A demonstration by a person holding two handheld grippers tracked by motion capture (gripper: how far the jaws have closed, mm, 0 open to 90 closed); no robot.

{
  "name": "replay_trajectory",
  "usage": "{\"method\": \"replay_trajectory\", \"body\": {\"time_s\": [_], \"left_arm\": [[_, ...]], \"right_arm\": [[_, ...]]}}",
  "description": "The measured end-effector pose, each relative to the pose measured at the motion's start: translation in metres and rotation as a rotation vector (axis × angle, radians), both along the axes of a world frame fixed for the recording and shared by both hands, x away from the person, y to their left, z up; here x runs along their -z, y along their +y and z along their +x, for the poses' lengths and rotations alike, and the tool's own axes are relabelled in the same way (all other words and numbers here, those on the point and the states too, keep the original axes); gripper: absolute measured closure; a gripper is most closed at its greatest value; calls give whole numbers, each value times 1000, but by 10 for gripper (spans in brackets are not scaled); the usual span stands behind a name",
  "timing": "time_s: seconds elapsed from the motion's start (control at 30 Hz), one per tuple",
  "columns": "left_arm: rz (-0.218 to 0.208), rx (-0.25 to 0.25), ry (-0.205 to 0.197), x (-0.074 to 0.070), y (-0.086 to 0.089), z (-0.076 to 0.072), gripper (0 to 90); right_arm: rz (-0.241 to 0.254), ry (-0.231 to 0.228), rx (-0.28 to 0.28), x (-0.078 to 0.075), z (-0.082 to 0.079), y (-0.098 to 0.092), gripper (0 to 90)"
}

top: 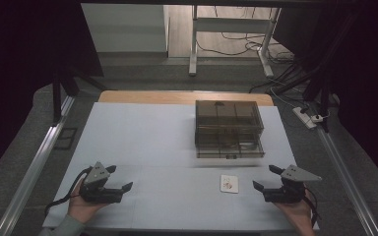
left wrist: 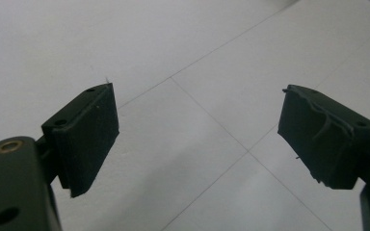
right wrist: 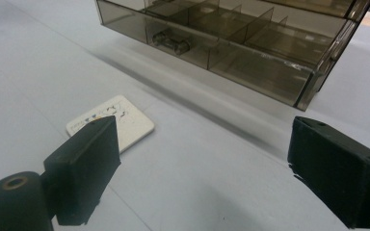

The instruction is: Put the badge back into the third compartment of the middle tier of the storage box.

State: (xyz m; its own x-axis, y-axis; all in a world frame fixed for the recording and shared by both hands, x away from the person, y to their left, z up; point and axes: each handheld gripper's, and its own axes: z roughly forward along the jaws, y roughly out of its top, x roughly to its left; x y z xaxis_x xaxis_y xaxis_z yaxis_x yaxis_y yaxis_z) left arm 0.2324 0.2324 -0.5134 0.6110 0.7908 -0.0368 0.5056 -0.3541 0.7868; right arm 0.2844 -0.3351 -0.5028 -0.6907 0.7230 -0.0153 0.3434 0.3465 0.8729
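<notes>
Since the card [top: 229,184] lies flat on the table [top: 142,137] just in front of the drawer box [top: 229,129], the coming move is judged to turn on which gripper sits closer to it. The right gripper [top: 268,178] is held near the card, which lies to the left of its jaws in the high view; in the right gripper view the card [right wrist: 125,126] is seen partly behind the left jaw. Its jaws are spread wide with nothing between them. The left gripper [top: 119,178] is well apart from the card, likewise spread and empty. The right is therefore judged the nearer.
</notes>
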Motion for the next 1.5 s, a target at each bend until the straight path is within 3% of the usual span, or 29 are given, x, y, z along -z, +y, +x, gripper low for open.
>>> {"method": "replay_trajectory", "body": {"time_s": [0.3,0.47,1.0,1.5], "left_arm": [[-4,-3,15,4,2,-2,140],[-19,-8,19,4,5,-4,140],[-6,5,42,8,1,-3,140],[8,7,40,8,1,-3,140]], "right_arm": [[22,9,7,1,2,-2,115],[11,15,-3,2,4,0,116],[19,6,-7,-2,4,3,122],[23,-10,-66,-25,9,15,131]]}}
